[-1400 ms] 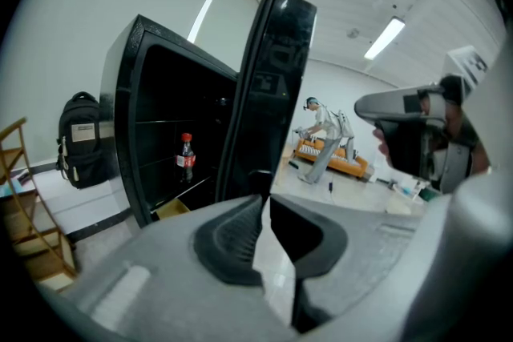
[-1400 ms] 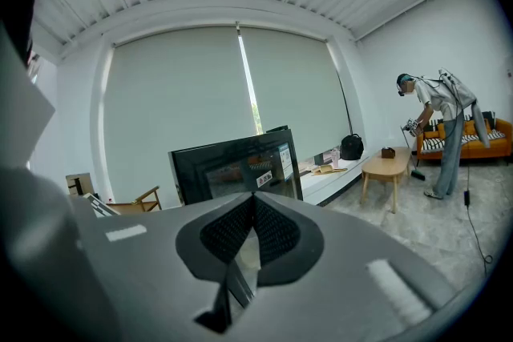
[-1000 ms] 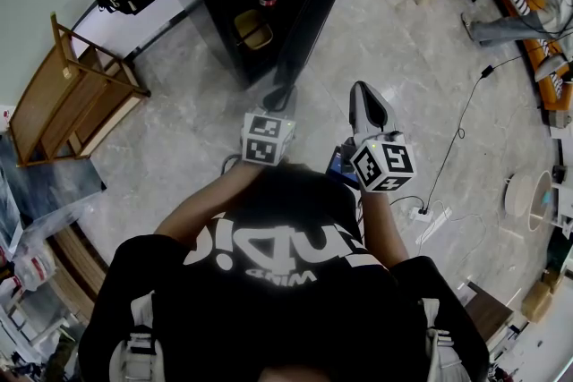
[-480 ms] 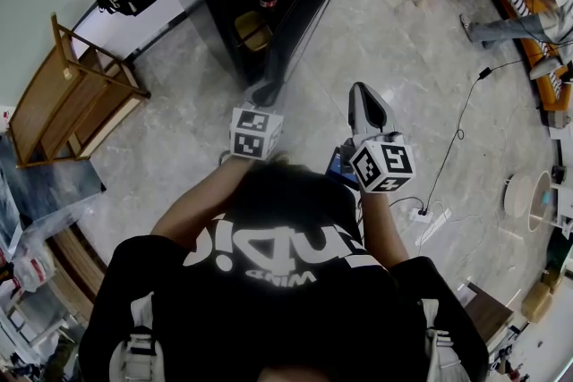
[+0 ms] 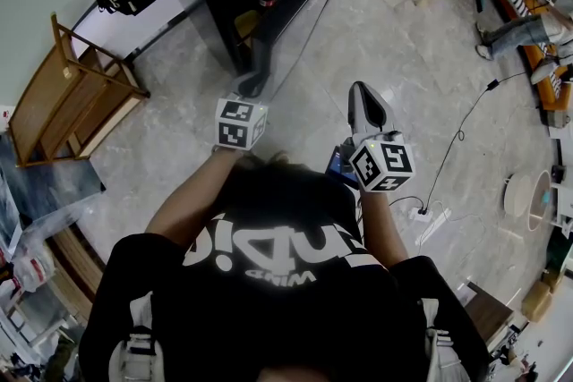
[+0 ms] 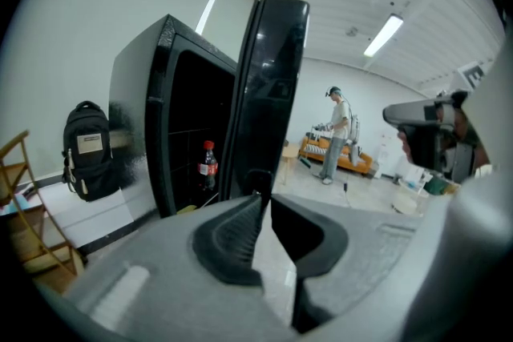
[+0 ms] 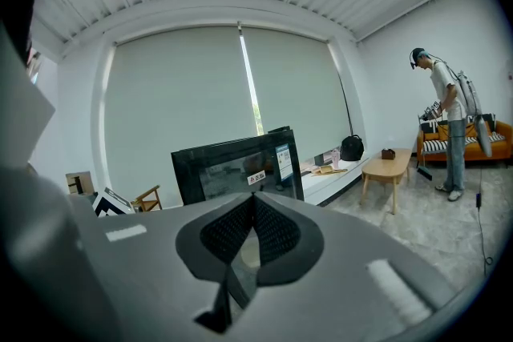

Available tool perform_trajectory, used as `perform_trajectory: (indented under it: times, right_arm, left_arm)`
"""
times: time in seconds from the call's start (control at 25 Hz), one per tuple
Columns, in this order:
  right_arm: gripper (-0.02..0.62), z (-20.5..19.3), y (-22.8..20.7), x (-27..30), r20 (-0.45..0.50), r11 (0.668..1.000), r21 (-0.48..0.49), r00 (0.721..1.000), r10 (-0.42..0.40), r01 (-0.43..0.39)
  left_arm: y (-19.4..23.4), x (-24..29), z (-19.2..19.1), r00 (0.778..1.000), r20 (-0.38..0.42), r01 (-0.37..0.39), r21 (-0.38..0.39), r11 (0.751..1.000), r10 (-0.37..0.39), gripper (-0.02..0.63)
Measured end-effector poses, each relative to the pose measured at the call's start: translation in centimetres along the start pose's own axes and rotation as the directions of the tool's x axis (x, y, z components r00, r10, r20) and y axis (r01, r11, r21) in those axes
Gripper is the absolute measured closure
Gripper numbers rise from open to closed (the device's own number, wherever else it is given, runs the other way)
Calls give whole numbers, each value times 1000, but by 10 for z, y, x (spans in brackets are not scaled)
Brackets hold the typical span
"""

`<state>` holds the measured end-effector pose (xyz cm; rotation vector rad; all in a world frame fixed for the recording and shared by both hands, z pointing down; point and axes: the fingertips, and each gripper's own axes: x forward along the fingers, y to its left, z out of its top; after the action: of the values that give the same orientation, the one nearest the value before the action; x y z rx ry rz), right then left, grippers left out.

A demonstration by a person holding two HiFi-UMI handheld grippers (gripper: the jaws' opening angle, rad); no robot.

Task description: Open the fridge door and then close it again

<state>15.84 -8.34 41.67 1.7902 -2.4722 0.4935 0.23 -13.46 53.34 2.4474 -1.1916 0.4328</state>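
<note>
Left gripper view: to the left of the jaws stands the glossy black fridge (image 6: 140, 116), its cavity open, with a red-capped cola bottle (image 6: 208, 164) inside. Straight ahead of the left gripper (image 6: 263, 200) rises the fridge door (image 6: 272, 76), a tall, smooth black slab seen edge-on, its long axis upright. The ribbed jaws are nearly together and seem to nip its lower edge. To close it, the door probably has to swing leftward. Further right, the right gripper (image 7: 252, 200) is well apart from the door, its jaws pressed together and empty.

white-lettered black t-shirt (image 5: 295, 304), grey shoulder straps (image 5: 136, 328), and a grey left gripper (image 5: 253, 86) and right gripper (image 5: 362, 94).
</note>
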Motion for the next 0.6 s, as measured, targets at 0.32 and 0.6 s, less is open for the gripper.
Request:
perform_trajectory:
  times: [0.32, 0.6]
  right_arm:
    - [595, 0, 1, 2, -1, 1000, -1, 1000, 2, -2]
    - [595, -1, -1, 3, -8, 1000, -4, 1000, 1, -1]
  left_arm:
    - [27, -1, 6, 999, 13, -48, -15, 999, 48, 563]
    - [49, -2, 10, 996, 25, -87, -16, 996, 87, 561]
